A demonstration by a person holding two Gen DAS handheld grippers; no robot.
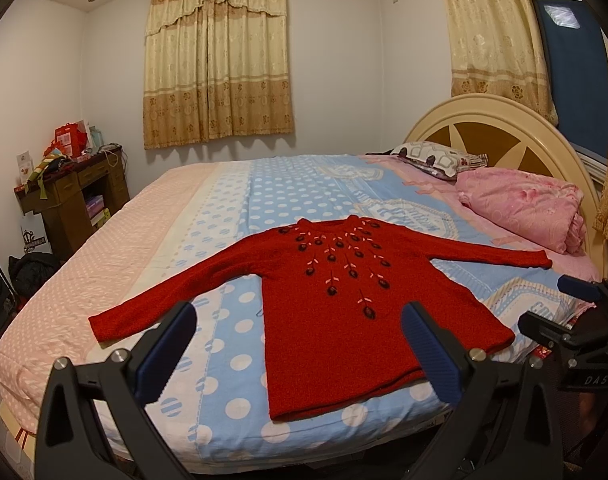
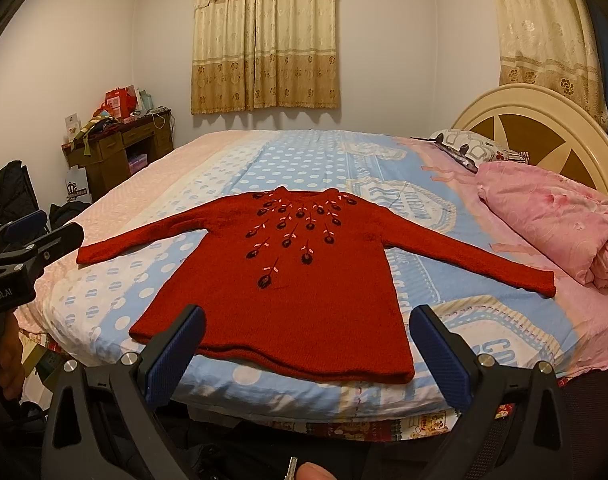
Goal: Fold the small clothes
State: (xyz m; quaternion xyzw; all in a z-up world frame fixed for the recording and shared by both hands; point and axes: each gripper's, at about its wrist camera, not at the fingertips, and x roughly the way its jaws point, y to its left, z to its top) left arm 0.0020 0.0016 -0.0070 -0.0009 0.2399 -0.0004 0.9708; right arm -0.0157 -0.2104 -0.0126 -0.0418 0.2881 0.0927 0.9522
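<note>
A small red knit sweater [image 1: 336, 304] with dark embroidered flowers lies flat, face up, on the bed [image 1: 240, 200], both sleeves spread out and its hem toward me. It also shows in the right wrist view [image 2: 300, 280]. My left gripper [image 1: 300, 324] is open and empty, held above the bed's near edge in front of the hem. My right gripper [image 2: 308, 328] is open and empty, also just short of the hem. The right gripper shows at the right edge of the left wrist view [image 1: 560, 304]; the left gripper shows at the left edge of the right wrist view [image 2: 44, 228].
The bed has a blue polka-dot and pink sheet. A folded pink quilt [image 1: 524, 208] and a patterned pillow [image 1: 436, 158] lie by the cream headboard [image 1: 492, 120] at the right. A cluttered brown desk [image 1: 72, 192] stands at the far left wall. Curtains [image 1: 218, 64] hang behind.
</note>
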